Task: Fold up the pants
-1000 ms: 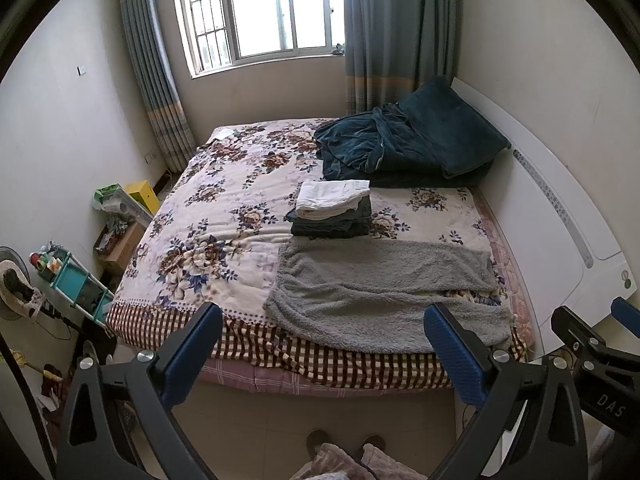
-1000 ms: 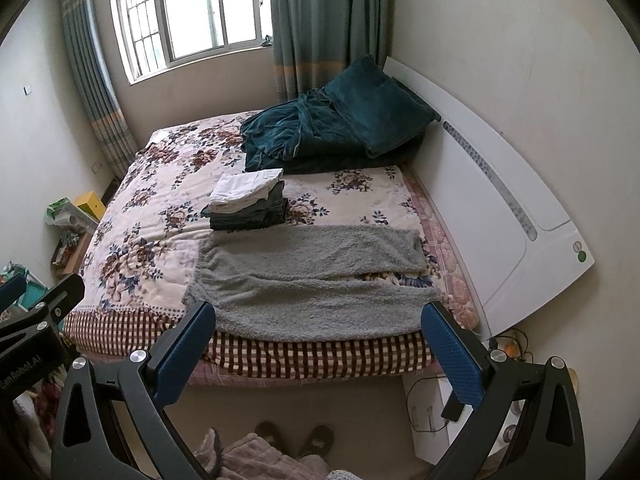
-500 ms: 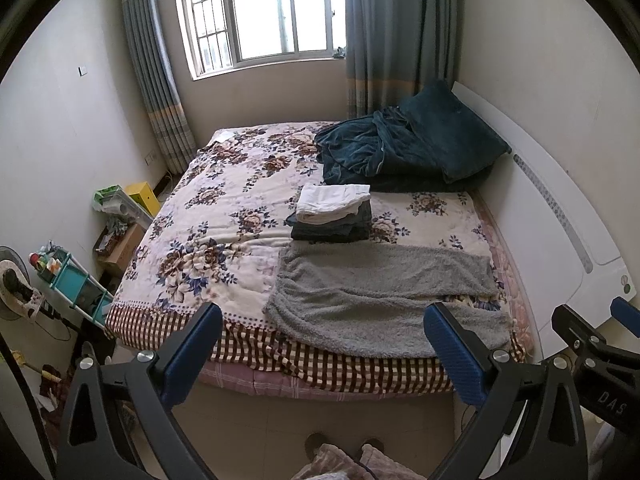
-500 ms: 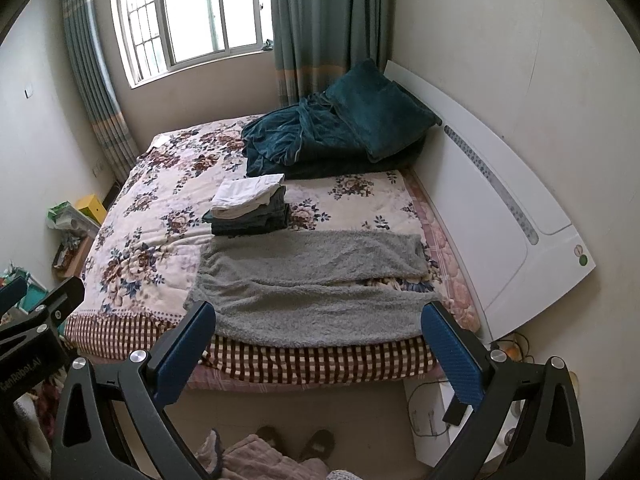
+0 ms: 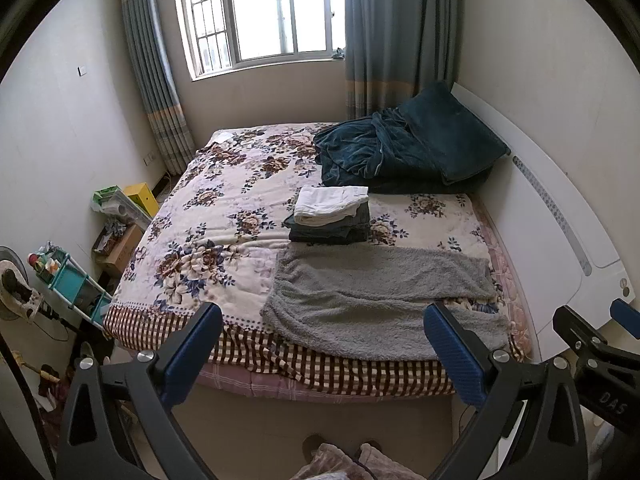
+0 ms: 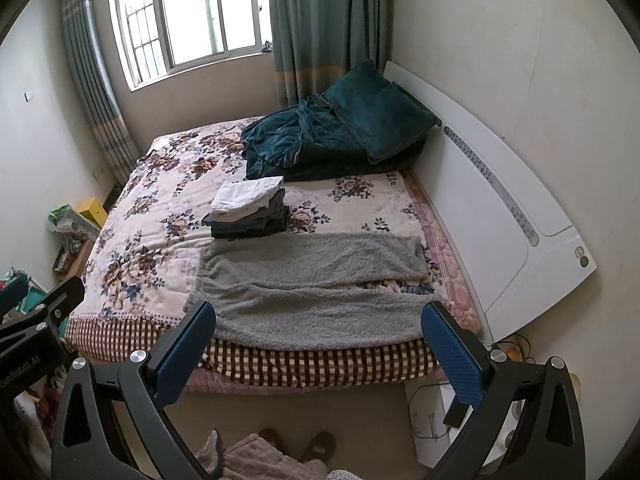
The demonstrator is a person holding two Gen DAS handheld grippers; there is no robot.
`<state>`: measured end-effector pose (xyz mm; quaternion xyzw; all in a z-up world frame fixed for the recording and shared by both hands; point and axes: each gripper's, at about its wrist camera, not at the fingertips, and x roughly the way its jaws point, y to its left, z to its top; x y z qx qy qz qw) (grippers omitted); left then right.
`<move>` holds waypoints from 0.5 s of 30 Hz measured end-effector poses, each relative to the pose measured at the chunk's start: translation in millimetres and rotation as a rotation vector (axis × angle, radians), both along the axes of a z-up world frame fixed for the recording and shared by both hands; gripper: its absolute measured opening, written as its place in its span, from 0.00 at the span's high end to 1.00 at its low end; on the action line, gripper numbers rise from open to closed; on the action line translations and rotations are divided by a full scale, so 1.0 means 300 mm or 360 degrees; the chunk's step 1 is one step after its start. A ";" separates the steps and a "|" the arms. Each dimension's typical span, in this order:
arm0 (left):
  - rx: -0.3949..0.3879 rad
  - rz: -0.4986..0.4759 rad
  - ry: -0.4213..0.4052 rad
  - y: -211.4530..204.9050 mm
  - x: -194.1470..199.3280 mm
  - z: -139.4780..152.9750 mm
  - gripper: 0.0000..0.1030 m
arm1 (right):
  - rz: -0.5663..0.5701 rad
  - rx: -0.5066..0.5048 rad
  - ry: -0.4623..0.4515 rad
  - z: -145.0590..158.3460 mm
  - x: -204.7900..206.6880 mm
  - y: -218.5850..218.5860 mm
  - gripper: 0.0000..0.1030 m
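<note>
The grey fleece pants (image 5: 376, 300) are lying spread flat across the near edge of the bed (image 5: 224, 208), just in front of a stack of folded clothes (image 5: 330, 216) that is sitting mid-mattress on the floral quilt. Both the left gripper (image 5: 322, 338) and the right gripper (image 6: 318, 336) are hanging above the floor short of the bed with jaws spread wide, gripping nothing. A dark teal blanket (image 5: 400, 152) is lying heaped against the white headboard (image 5: 560, 248), and daylight is coming through the curtained window (image 5: 264, 12) beyond.
</note>
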<state>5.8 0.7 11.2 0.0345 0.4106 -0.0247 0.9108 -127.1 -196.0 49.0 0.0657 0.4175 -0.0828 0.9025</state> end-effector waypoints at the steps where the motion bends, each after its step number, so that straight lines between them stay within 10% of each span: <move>1: -0.0003 0.0001 0.0002 -0.001 0.001 0.000 0.00 | 0.0001 -0.0001 0.0001 0.000 0.000 0.001 0.00; 15: 0.0006 0.0074 -0.0025 0.000 0.017 -0.020 0.00 | 0.0017 0.0017 -0.0003 -0.036 0.008 -0.017 0.00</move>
